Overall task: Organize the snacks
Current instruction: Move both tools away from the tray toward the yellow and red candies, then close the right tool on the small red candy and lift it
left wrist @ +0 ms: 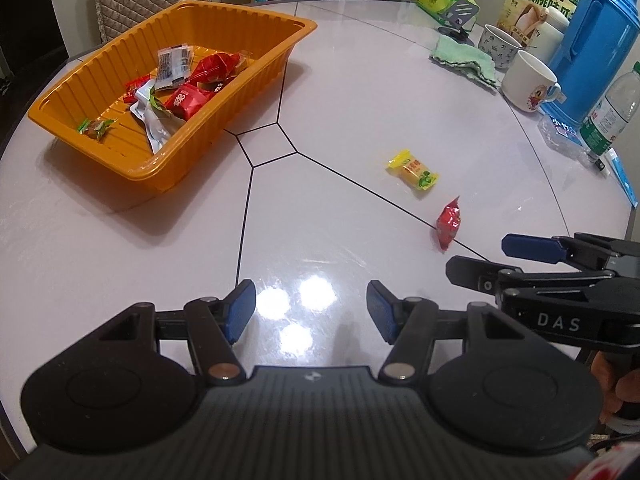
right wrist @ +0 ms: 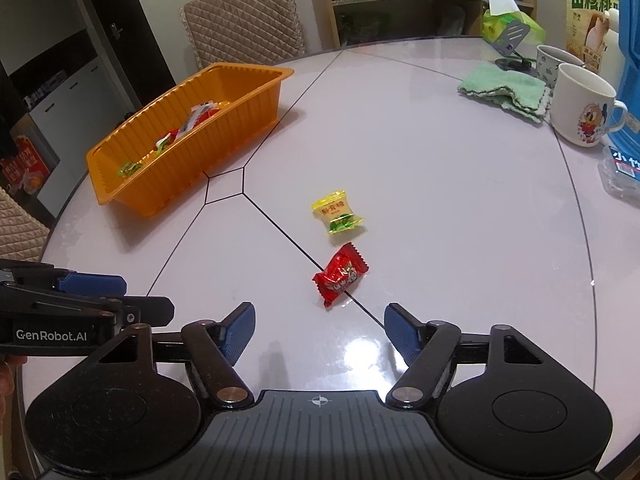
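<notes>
An orange tray [left wrist: 256,76] [right wrist: 256,108] holding several wrapped snacks sits at the far left of the round white table [left wrist: 360,100] [right wrist: 440,200]. Two loose snacks lie on the table: a yellow packet [left wrist: 413,169] [right wrist: 337,211] and a red packet [left wrist: 449,223] [right wrist: 341,274]. My right gripper [right wrist: 319,326] is open, with the red packet just ahead of its blue pads and nothing between them. My left gripper [left wrist: 311,310] is open over bare table, empty. In the left wrist view the right gripper [left wrist: 480,256] shows at the right edge, close to the red packet.
At the table's far right stand two mugs [left wrist: 528,82] [right wrist: 580,104], a green cloth [left wrist: 466,62] [right wrist: 504,90], a blue jug [left wrist: 596,48], a water bottle [left wrist: 612,112], a snack box [left wrist: 536,4] and a tissue pack [right wrist: 508,26]. A quilted chair [right wrist: 244,32] stands behind the tray.
</notes>
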